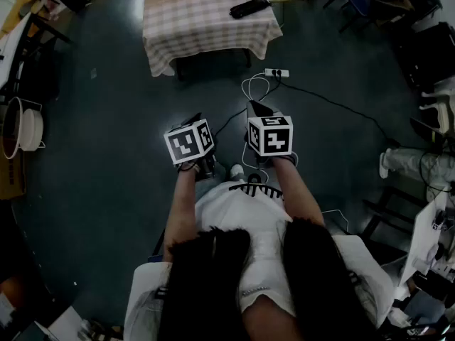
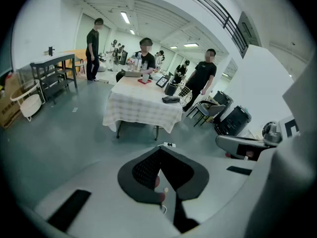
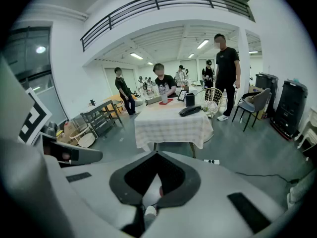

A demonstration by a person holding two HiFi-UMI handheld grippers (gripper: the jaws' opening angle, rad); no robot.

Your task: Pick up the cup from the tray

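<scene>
- Dark grey floor fills the open hall, with a desk under a checked cloth well ahead of the person; cables and a power strip lie on the floor between them.
- Left gripper: jaws together, nothing between them, held close to the body and well short of the desk.
- Right gripper: jaws likewise closed and empty, just beside the left one at the same height.
- On the far part of the desk lies a red tray, and a small pale thing standing on it looks like the cup, though it is too small to be sure.
- Nearer the front edge are a dark cylinder and a black handset; 1 person sits behind the desk and others stand around.
- Judged from this, the task has not begun, and the step in hand is the approach.
- To do it well:
  - Step over the cables and come up to the desk.
  - Choose 1 gripper, likely the right, and part its jaws wide before reaching.
  - Pass over or beside the handset and cylinder rather than through them.
  - Bring the jaws level around the cup's middle and close gently, so the cup is neither tipped nor dragged with the tray.
- No brand, label or writing can be read; the 2 gripper cubes bear only black-and-white square markers.
</scene>
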